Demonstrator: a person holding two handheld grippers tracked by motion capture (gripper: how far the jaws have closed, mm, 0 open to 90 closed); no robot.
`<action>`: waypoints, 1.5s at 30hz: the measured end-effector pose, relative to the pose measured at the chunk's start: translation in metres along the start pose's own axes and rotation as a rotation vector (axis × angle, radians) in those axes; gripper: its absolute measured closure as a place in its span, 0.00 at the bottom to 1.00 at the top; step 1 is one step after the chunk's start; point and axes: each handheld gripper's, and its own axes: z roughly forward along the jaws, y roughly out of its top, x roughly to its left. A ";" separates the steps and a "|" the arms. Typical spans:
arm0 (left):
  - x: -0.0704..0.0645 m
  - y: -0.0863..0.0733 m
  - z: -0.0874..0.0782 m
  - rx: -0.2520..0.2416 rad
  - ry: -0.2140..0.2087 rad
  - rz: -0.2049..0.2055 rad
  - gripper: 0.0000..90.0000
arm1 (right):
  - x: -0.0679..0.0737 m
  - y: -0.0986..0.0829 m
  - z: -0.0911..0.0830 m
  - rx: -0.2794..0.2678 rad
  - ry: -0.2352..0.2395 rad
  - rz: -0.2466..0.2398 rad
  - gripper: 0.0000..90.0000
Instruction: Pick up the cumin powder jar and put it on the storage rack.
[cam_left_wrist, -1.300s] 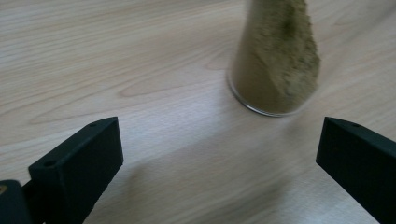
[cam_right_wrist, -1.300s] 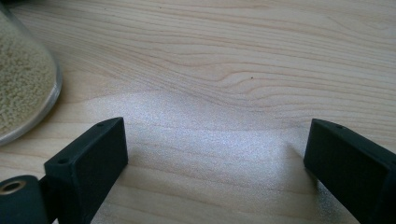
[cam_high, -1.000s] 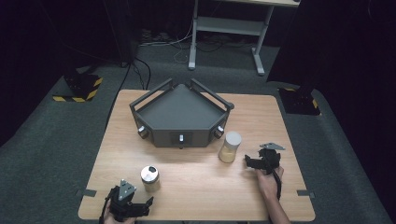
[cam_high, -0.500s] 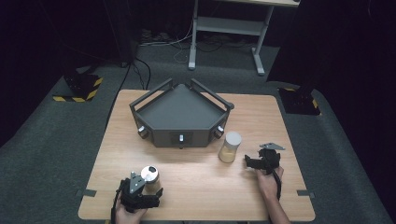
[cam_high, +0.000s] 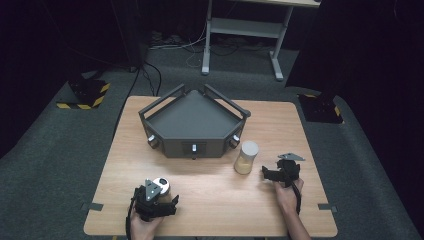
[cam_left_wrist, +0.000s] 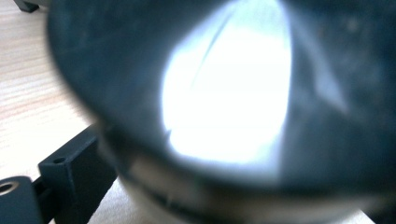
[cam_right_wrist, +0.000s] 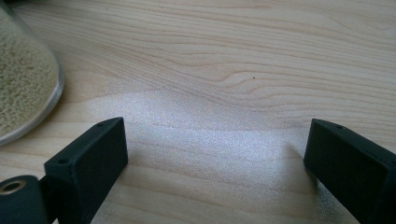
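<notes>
left gripper (cam_high: 161, 196): jaws set round the small dark-lidded jar (cam_high: 161, 186), contact unclear, near front-left table edge | right gripper (cam_high: 270, 174): jaws wide apart over bare wood, just right of grain jar (cam_high: 247, 157) | black tray (cam_high: 192, 122) behind | table (cam_high: 220, 210)

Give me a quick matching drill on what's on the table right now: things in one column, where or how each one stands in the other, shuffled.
Things:
1. small jar with the shiny lid
2. jar of pale grains
3. dark angular tray
4. right gripper

Places or states:
A. jaws spread wide over bare wood, nothing between them
B. at the far middle of the table
C. right at the left gripper, near the front edge
D. standing upright just in front of the tray's right corner

Pairs: 1-C, 2-D, 3-B, 4-A
</notes>
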 end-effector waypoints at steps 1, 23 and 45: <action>-0.001 0.001 0.000 0.002 0.003 0.005 0.05 | 0.000 0.000 0.000 0.000 0.000 0.000 0.06; -0.008 0.006 0.004 -0.008 0.046 0.006 0.29 | 0.000 0.000 0.000 0.000 0.002 -0.001 0.06; -0.011 0.006 0.001 -0.029 0.050 0.010 0.35 | 0.000 0.000 0.000 -0.001 0.002 -0.003 0.06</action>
